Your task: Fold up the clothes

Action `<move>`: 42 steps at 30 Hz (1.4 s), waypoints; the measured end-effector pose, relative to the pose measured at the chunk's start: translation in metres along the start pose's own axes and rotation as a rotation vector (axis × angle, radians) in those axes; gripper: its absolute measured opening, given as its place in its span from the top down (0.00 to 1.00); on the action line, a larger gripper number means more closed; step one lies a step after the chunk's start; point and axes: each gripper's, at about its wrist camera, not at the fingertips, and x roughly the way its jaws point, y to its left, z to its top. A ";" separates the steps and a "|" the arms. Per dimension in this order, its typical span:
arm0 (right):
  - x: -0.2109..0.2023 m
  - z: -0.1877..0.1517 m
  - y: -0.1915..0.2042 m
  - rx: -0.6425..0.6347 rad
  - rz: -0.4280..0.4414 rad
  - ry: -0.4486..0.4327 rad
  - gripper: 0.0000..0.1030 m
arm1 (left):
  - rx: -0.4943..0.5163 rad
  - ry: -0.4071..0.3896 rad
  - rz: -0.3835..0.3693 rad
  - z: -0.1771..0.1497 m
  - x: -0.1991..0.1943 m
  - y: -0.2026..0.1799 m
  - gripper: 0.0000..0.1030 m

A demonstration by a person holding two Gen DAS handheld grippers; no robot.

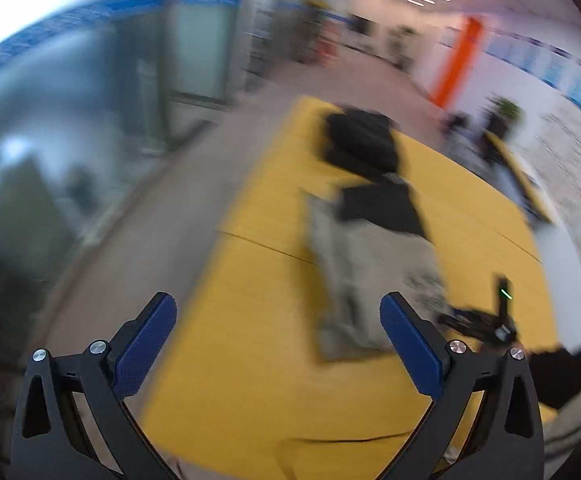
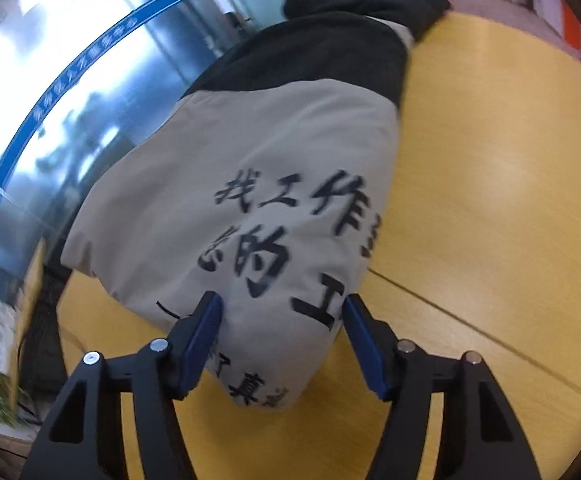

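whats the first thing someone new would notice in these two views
The beige garment with bold black characters fills the middle of the right wrist view, lying on the yellow table, its near end between the open fingers of the right tool. In the blurred left wrist view, the left tool is open and empty over the table.

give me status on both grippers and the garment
Left gripper open, empty, above the yellow table. Right gripper open, fingers straddling the beige-and-black garment, not clamped. Garment bundled on the table. Nothing blocking.
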 end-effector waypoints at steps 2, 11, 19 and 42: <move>0.007 0.002 0.010 -0.001 -0.008 -0.004 0.35 | 0.082 0.041 -0.100 -0.007 0.060 -0.036 0.00; 0.036 0.011 0.033 0.127 -0.034 -0.090 0.33 | 0.134 0.142 -0.167 -0.017 0.252 -0.085 0.00; 0.052 0.025 0.037 0.155 -0.070 -0.095 0.29 | 0.166 0.197 -0.088 -0.012 0.327 -0.089 0.01; -0.173 0.052 0.115 -0.280 -0.111 -0.167 0.08 | -0.058 0.012 0.390 -0.011 0.143 -0.292 0.00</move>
